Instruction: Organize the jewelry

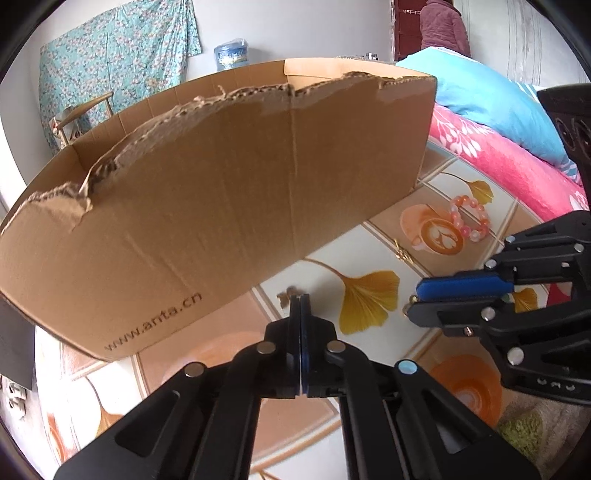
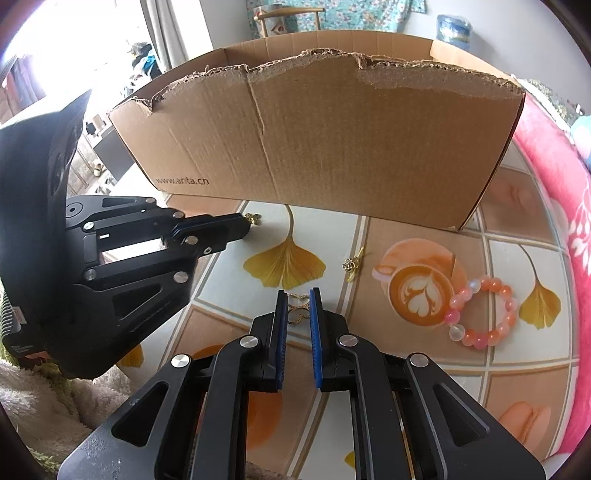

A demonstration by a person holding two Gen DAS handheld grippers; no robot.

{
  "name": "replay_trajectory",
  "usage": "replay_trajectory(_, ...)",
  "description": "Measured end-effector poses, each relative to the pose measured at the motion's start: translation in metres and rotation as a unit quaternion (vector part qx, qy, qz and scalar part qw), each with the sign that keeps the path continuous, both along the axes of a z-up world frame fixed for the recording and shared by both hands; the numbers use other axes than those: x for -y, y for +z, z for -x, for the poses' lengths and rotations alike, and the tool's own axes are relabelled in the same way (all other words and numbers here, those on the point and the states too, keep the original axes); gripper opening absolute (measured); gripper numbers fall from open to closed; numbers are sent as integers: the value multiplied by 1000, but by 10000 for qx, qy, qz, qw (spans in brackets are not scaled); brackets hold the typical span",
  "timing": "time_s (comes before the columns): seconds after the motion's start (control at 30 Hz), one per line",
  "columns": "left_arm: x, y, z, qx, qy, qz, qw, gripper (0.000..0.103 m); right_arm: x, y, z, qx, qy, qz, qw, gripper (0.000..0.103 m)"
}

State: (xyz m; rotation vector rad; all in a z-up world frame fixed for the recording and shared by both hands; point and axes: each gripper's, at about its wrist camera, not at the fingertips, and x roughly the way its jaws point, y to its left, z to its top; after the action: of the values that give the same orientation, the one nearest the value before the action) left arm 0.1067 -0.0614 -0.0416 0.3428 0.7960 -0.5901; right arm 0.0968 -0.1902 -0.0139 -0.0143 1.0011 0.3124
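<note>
My left gripper (image 1: 300, 296) is shut, and a small gold flower piece (image 1: 285, 294) pokes out at its tips, just above the tablecloth and in front of the cardboard box (image 1: 221, 177). The right wrist view shows that same gripper (image 2: 246, 223) with the flower piece (image 2: 254, 218) at its end. My right gripper (image 2: 298, 293) is shut on a gold openwork ornament (image 2: 299, 308), with both blue pads against its sides. A second small gold piece (image 2: 352, 264) lies loose on the cloth. A pink and white bead bracelet (image 2: 484, 314) lies to the right.
The torn-rimmed box (image 2: 332, 140) stands open-topped across the back of the table. The tablecloth (image 2: 424, 369) is printed with ginkgo leaves and coffee cups. A pink blanket (image 1: 517, 158) bounds the right side. A person (image 1: 443, 26) stands far back.
</note>
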Motion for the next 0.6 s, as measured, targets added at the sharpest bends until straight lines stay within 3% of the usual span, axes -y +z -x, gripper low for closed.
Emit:
replay_trajectory(0.17,-6,3,-4,-82,140,93,9998,6,4,0,0,-2,-44,-45,10000,10)
replay_trajectory(0.23,-8,3,-10,-159,264,160,9994,24,4,1,0,-4,-55,-51,10000,10)
replay_trajectory(0.37,-10,5,-16,-285,323,383,9983,28,7,0,-1,5,-62,-45,10000,10)
replay_trajectory(0.6,-6,1,-19,-227,443,392,9980,28,5,0,1,11,-89,-51,9999,10)
